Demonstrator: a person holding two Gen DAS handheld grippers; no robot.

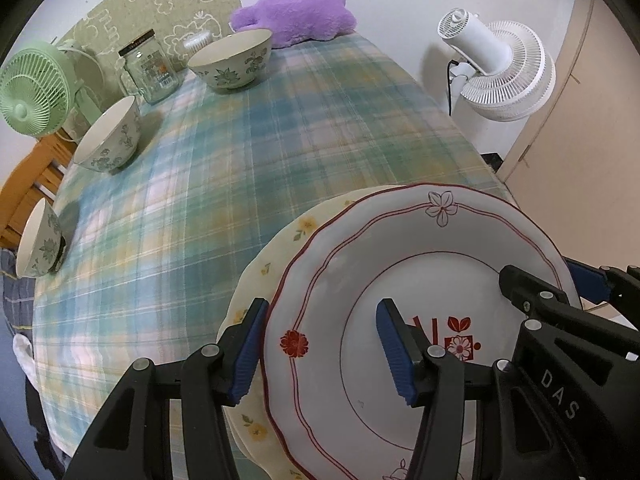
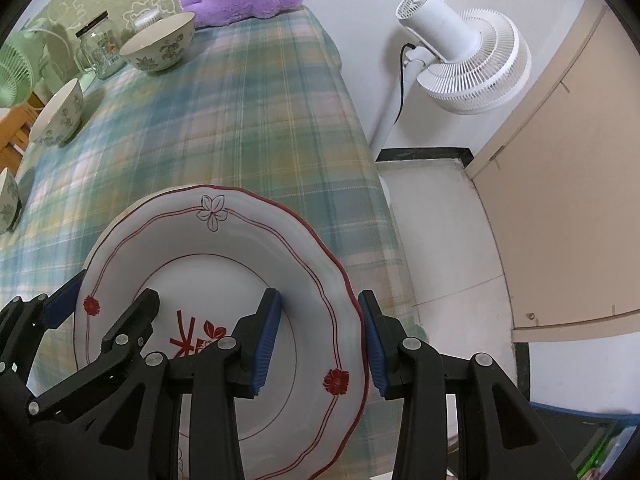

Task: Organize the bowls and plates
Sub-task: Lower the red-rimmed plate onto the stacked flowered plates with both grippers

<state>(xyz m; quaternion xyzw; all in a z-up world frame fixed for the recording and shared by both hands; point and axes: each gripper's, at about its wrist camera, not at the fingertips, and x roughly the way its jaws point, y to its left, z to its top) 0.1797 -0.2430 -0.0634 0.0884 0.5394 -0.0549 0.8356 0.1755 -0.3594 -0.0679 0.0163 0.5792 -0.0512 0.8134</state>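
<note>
RISK: your left gripper (image 1: 320, 352) and right gripper (image 2: 318, 344) each straddled a rim of the red-trimmed white ceramic plate (image 1: 404, 256), which sat on a yellow-flowered cream plate (image 1: 280, 240) at the near edge of the plaid-covered table (image 1: 240, 152) | pads looked spread, pinch unclear; uneven lift could tip it off the edge | HIDDEN: lower plate mostly covered, nearest green-floral bowl (image 1: 38, 240) cut off

White plate (image 1: 400, 264) covers most of yellow plate (image 1: 280, 240) beneath; jar (image 1: 149, 68) label too small to read; third bowl (image 2: 8, 204) cut by frame edge in right wrist view; left gripper (image 1: 316, 348) pad contact w/ rim unclear.
</note>
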